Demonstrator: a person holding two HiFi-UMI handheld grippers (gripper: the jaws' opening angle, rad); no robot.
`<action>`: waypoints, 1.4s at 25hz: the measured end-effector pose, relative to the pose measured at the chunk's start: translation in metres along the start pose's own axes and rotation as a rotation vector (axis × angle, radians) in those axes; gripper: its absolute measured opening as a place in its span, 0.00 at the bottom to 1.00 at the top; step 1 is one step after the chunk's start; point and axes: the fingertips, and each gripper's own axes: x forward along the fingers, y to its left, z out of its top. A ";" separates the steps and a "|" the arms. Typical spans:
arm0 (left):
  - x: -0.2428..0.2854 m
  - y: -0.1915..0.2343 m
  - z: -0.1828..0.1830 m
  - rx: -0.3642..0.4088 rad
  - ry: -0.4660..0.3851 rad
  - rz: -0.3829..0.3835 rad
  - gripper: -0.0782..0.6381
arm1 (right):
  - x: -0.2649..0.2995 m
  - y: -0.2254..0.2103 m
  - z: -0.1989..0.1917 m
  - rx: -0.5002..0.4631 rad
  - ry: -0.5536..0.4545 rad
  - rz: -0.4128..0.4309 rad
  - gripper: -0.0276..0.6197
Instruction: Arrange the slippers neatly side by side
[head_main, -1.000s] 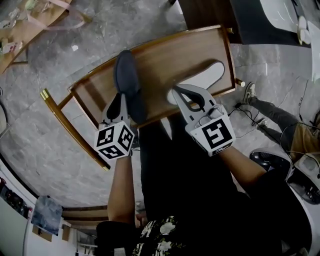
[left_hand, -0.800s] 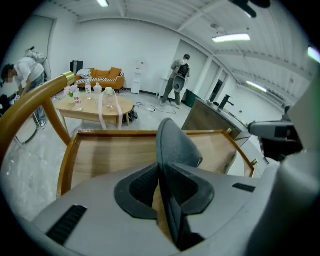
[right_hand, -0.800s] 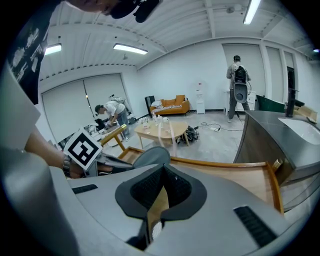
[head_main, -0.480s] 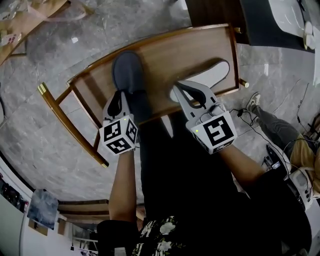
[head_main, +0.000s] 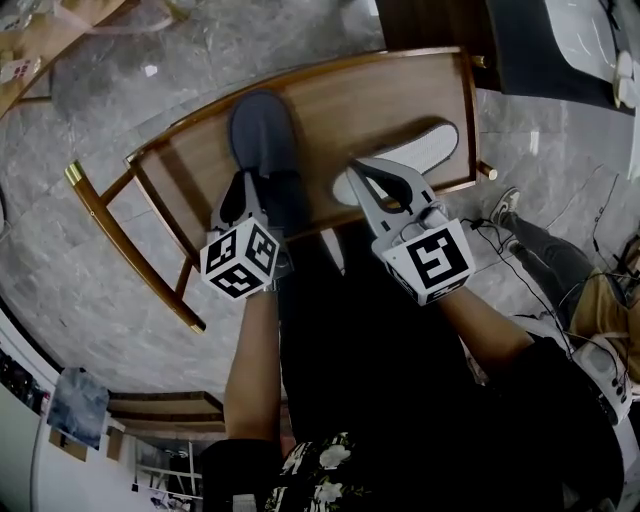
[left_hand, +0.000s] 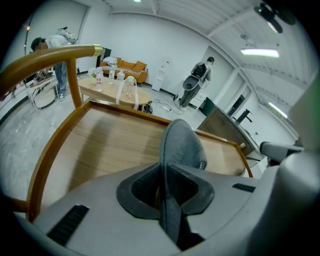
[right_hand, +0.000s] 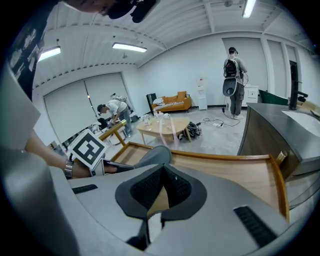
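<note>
A dark grey slipper (head_main: 262, 135) lies on the left half of a wooden bench seat (head_main: 380, 95), toe pointing away from me. My left gripper (head_main: 252, 182) is shut on its heel edge. In the left gripper view the slipper (left_hand: 182, 145) stands edge-on between the jaws of that gripper (left_hand: 162, 170). A white slipper (head_main: 425, 150) lies slanted on the right half of the seat. My right gripper (head_main: 362, 172) is shut on its near end. In the right gripper view a thin white strip of this slipper (right_hand: 154, 225) shows low between the closed jaws of the gripper (right_hand: 164, 172).
The bench has a raised golden-brown rail (head_main: 110, 225) around its sides. A dark cabinet (head_main: 430, 20) stands behind it. Cables and a shoe (head_main: 500, 185) lie on the grey floor to the right. Farther off are a low table with bottles (left_hand: 115, 90) and people standing.
My left gripper has sunk a little and rolled with the dark slipper still in it. The right gripper and the white slipper have stayed where they were.
</note>
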 end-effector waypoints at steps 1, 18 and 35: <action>0.001 -0.001 0.000 -0.003 -0.005 0.006 0.16 | 0.000 -0.003 0.000 -0.003 -0.001 0.003 0.04; -0.007 0.005 -0.013 0.151 -0.031 0.163 0.13 | 0.004 -0.024 -0.010 -0.045 -0.039 0.103 0.04; -0.027 -0.076 -0.041 0.235 0.055 -0.061 0.11 | 0.008 -0.020 -0.027 -0.467 0.098 0.536 0.04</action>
